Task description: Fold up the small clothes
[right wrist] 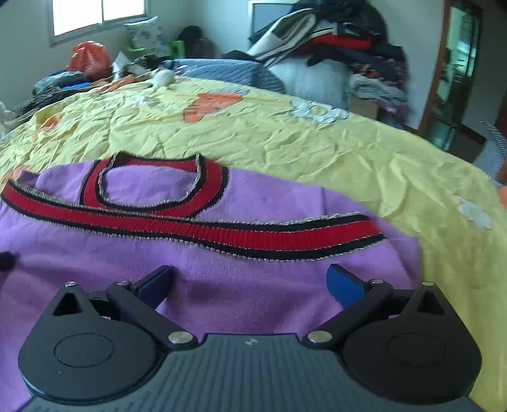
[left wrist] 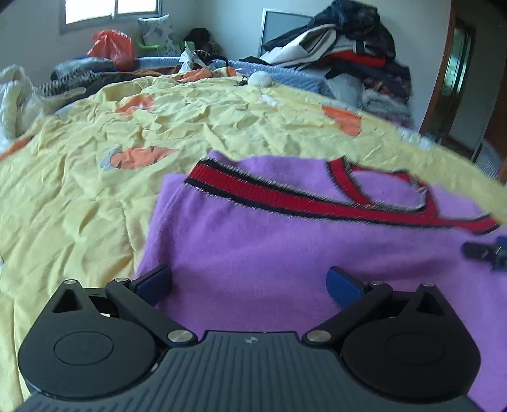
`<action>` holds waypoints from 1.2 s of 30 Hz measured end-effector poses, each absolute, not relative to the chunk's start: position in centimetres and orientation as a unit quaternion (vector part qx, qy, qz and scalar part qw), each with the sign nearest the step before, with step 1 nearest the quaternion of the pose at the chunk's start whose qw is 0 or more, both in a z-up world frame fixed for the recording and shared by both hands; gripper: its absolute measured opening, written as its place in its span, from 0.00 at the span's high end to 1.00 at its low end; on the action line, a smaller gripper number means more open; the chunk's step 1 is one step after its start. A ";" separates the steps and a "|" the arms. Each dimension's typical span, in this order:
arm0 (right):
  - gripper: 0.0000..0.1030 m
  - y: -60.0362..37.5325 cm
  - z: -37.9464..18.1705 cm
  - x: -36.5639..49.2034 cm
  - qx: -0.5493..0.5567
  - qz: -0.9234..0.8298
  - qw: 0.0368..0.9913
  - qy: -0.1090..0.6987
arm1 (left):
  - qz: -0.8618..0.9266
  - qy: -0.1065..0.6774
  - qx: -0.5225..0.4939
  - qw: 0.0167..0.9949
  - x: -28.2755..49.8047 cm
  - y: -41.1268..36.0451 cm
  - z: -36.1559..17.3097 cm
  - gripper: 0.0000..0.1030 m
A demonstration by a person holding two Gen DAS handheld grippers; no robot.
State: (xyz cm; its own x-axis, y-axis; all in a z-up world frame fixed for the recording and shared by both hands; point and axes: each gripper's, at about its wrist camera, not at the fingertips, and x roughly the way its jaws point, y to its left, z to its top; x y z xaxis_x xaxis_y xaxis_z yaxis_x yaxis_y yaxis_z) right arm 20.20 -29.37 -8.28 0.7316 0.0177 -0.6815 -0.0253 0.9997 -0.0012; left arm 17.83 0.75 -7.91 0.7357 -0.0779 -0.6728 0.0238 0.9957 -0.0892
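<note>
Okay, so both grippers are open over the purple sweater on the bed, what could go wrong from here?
1. The yellow bedspread is crumpled, so a low pinch by the right gripper could catch it along with the purple sweater.
2. The red trim band lies folded over; tugging may undo it.
3. The left gripper sits close by, so they might collide.

Soft daylight from the window (left wrist: 111,9), blown-out panes, fisheye bending at edges, motion blur on right side
</note>
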 end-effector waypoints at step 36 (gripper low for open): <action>0.00 -33.9 -8.2 20.0 0.037 -0.062 0.928 0.366 | 0.014 0.355 -0.001 0.935 23.0 -0.8 -9.6 0.00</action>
State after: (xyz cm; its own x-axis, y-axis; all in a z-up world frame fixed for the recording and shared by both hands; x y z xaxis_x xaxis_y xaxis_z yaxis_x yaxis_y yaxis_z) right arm 19.99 -33.88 -8.21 0.7238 -0.0879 -0.6844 0.1418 0.9896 0.0229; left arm 22.96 -0.85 -9.64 0.7481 0.0259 -0.6631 -0.0268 0.9996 0.0088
